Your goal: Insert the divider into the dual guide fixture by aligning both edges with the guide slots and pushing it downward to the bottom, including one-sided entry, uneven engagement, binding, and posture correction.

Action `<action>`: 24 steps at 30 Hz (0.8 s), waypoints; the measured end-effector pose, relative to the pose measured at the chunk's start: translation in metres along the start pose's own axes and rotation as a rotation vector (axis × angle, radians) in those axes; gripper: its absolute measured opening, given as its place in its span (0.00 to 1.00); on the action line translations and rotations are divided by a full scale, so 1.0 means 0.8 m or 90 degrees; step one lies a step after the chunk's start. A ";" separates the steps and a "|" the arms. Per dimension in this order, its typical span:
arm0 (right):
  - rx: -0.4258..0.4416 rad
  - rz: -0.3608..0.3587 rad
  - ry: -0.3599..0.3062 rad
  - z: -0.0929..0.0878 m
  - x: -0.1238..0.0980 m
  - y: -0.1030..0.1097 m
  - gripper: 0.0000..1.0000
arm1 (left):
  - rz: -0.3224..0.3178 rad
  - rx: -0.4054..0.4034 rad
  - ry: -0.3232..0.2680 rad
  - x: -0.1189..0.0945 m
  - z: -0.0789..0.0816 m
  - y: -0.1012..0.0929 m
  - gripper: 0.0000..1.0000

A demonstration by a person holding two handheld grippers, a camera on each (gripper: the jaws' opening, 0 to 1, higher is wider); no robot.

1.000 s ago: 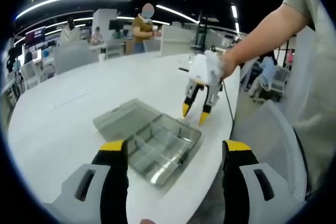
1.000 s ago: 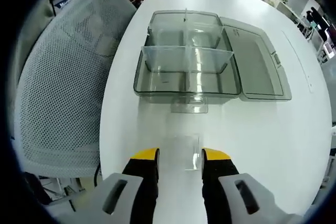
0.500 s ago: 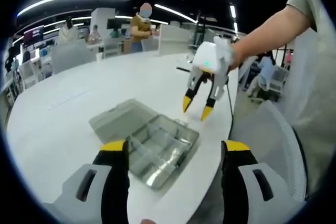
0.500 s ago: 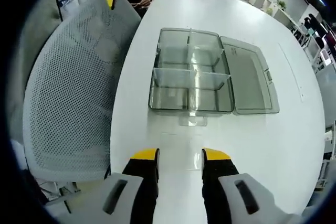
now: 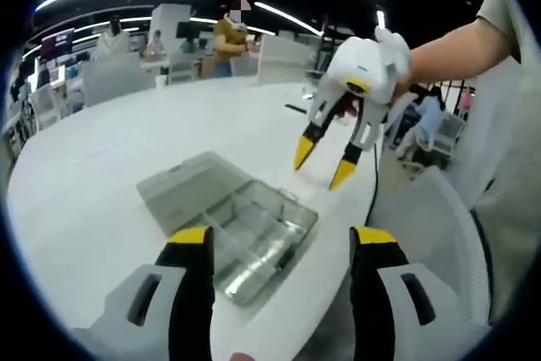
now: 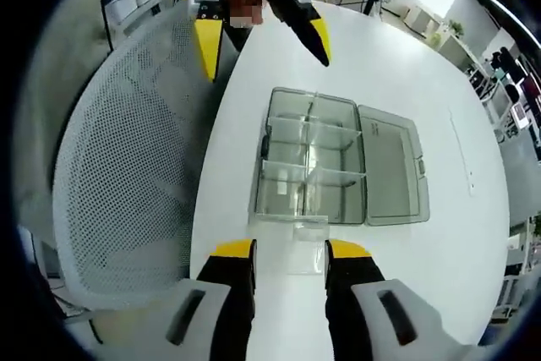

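A clear plastic compartment box (image 5: 249, 234) lies on the white table (image 5: 101, 150) near its edge, with its lid (image 5: 182, 185) folded open. In the right gripper view the box (image 6: 308, 158) sits well below, with clear partitions crossing inside it and the lid (image 6: 389, 177) lying flat to one side. My right gripper (image 6: 290, 253) is shut on a thin, nearly invisible clear divider (image 6: 296, 251). It hangs high above the box's near edge and shows in the left gripper view as the right gripper (image 5: 325, 165). My left gripper (image 5: 281, 241) is open and holds nothing; across the box it appears as the left gripper (image 6: 262, 44).
A grey mesh office chair (image 6: 127, 166) stands right against the table edge beside the box, and is also seen as the chair (image 5: 435, 217). A person's bare forearm (image 5: 448, 40) carries the right gripper. People and desks are far behind the table.
Both grippers have risen away from the box, which now looks smaller and farther off. The right gripper keeps its hold on the clear divider, and the left stays open.
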State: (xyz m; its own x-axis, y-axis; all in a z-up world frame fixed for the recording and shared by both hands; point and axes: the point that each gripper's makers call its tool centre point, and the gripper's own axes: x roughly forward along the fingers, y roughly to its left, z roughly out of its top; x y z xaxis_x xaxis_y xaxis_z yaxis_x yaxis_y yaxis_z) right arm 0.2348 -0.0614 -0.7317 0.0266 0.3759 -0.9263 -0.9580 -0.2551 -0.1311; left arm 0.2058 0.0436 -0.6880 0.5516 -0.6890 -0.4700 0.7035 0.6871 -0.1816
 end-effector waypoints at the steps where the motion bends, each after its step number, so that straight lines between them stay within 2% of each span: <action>1: -0.004 -0.002 -0.003 0.005 -0.002 0.000 0.27 | -0.001 -0.001 -0.002 0.001 0.001 -0.001 0.62; 11: -0.045 -0.013 -0.023 0.045 -0.010 0.003 0.27 | -0.008 -0.053 -0.002 0.005 -0.003 -0.007 0.53; 24: -0.068 -0.020 -0.042 0.075 -0.011 0.004 0.27 | -0.010 -0.136 -0.014 0.017 0.000 -0.012 0.41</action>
State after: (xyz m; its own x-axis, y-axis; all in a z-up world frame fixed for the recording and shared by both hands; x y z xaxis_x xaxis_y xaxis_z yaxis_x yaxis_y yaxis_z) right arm 0.2147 -0.0123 -0.7025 0.0343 0.4423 -0.8962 -0.9209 -0.3344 -0.2003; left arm 0.2063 0.0275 -0.6921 0.5526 -0.7036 -0.4467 0.6026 0.7076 -0.3690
